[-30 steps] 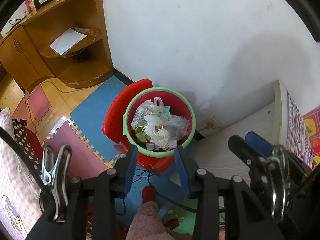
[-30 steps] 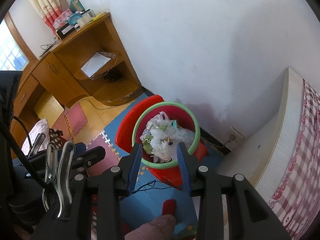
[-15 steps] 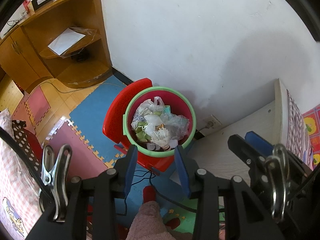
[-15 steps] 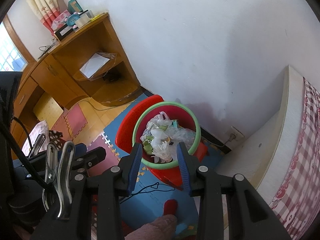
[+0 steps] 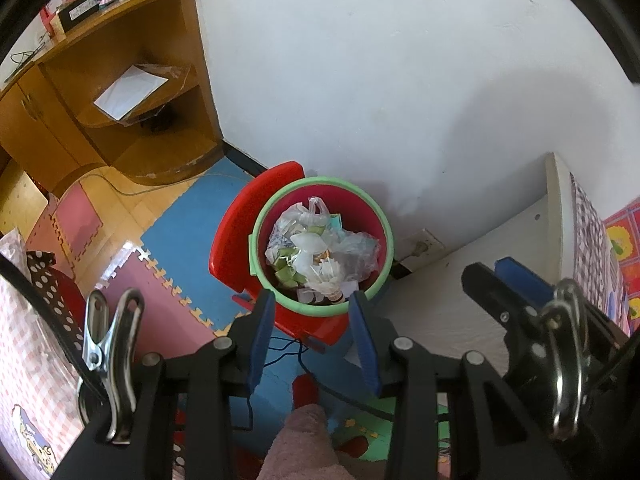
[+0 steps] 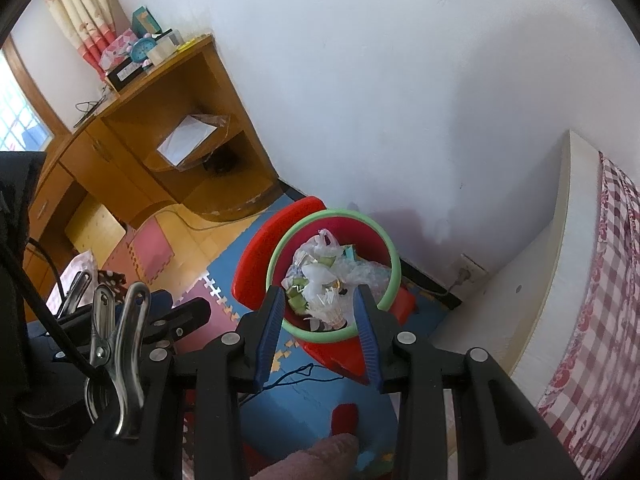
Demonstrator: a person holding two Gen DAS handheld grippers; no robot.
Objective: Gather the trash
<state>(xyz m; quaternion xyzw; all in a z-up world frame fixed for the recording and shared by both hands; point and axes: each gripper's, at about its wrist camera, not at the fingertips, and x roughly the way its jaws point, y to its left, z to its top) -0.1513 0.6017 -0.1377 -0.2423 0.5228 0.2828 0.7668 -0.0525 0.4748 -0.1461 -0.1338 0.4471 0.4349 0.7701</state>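
Trash (image 5: 320, 252), mostly crumpled plastic bags and paper scraps, fills a red bin (image 5: 362, 216) with a green rim, standing on a red stool (image 5: 236, 240) at the floor mat's (image 5: 188, 232) wall edge. Both the left gripper (image 5: 312, 300) and right gripper (image 6: 320, 292) hover above it, jaws parted and empty. A good grasp likely means descending straight and pinching the bag's knotted handles. A wooden desk (image 6: 168, 148) fills the corner; a bed (image 6: 592, 280) flanks the right.

We hold both claws side by side, tilted downward, high above the floor. Our left claw (image 5: 312, 300) has its blue-padded fingers (image 5: 262, 330) spread apart with nothing between them. Our right claw (image 6: 320, 296) stands the same: fingers (image 6: 366, 328) apart and bare. Each claw shows at the other view's edge.
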